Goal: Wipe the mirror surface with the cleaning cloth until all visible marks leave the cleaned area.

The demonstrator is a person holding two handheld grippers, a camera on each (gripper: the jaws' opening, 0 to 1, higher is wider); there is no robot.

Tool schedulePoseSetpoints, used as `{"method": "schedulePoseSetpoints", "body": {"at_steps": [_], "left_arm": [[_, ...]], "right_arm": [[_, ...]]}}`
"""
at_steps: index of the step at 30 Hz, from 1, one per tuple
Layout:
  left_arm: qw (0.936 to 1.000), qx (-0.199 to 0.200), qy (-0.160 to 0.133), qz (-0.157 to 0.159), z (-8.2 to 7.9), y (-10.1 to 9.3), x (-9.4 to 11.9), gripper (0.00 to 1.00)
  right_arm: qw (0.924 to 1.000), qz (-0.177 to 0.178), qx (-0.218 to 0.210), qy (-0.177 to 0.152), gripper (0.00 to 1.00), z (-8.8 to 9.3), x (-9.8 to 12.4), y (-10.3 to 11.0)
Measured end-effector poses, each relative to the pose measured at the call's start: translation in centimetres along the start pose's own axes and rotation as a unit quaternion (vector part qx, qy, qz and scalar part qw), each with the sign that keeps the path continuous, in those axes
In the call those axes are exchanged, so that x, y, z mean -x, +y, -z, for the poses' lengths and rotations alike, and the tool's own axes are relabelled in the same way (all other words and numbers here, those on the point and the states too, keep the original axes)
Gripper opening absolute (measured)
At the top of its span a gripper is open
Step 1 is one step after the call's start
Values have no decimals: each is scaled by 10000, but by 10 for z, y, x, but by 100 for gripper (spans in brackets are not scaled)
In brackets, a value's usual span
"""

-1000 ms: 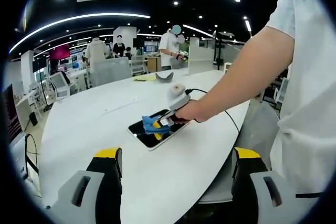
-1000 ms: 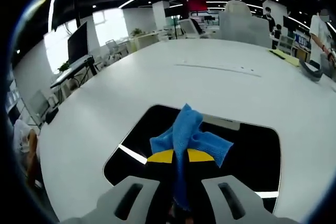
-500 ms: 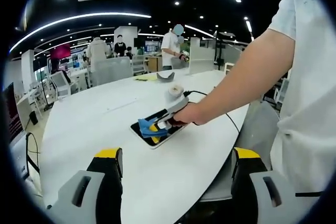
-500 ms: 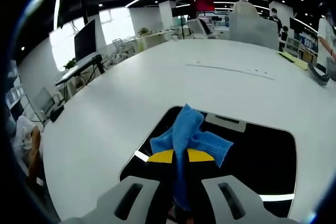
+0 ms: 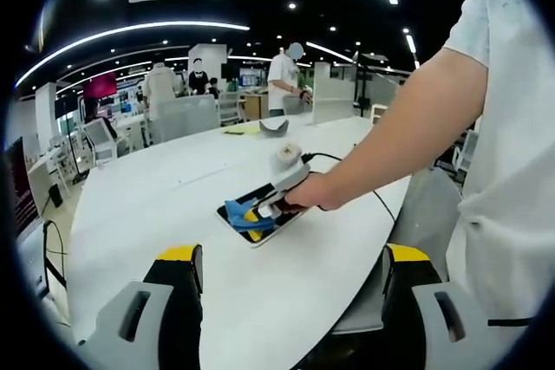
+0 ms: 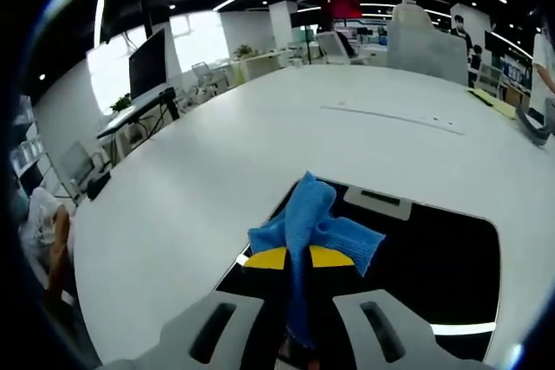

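Observation:
A dark rectangular mirror point(image 6: 434, 249) lies flat on the white table point(image 6: 260, 145), reflecting ceiling lights. My right gripper point(image 6: 299, 259) is shut on a blue cleaning cloth point(image 6: 312, 218), whose bunched end rests over the mirror's near left edge. In the left gripper view the mirror point(image 5: 260, 210) sits mid-table, with the right gripper point(image 5: 260, 211) and blue cloth point(image 5: 240, 212) pressed on it, held by a person's hand point(image 5: 316, 190). My left gripper point(image 5: 290, 301) stands open above the table's near edge, far from the mirror, with nothing between its jaws.
A roll of tape point(image 5: 289, 152) and a black cable point(image 5: 342, 158) lie behind the mirror. A grey object point(image 5: 272, 126) and yellow sheet point(image 5: 238, 129) rest at the far end. People stand beyond the table. Chairs and desks with monitors point(image 6: 147, 62) ring the room.
The right gripper has slid the cloth toward the mirror's left end, so more bare table now shows ahead of it. The left gripper has stayed still.

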State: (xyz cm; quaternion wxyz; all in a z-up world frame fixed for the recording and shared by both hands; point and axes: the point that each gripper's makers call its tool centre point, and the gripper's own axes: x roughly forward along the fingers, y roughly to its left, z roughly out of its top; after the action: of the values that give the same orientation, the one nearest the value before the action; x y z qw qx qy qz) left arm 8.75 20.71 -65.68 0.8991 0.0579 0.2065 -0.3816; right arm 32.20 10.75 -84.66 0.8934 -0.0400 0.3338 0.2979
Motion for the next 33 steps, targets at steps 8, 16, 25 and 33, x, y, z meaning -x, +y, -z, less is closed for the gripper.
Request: {"method": "schedulePoseSetpoints", "body": {"at_steps": [8,16,25,33], "left_arm": [[10000,-33,-28,-41,-3,1,4,86],[9999,5,-88,-65,-7,4,7,86],[9999,58,-138,-47,-7,6,6,86],[10000,36,-76,-41,-4,5,5,86]], "right_arm": [[9999,-121,23,-6,3,-1,-3,14],[9996,-267,97,-19,3,1,-3,30],[9993,-331,164,-36,2,1,-4,32],[9994,-309,136,-61,2,0,-3,33]]}}
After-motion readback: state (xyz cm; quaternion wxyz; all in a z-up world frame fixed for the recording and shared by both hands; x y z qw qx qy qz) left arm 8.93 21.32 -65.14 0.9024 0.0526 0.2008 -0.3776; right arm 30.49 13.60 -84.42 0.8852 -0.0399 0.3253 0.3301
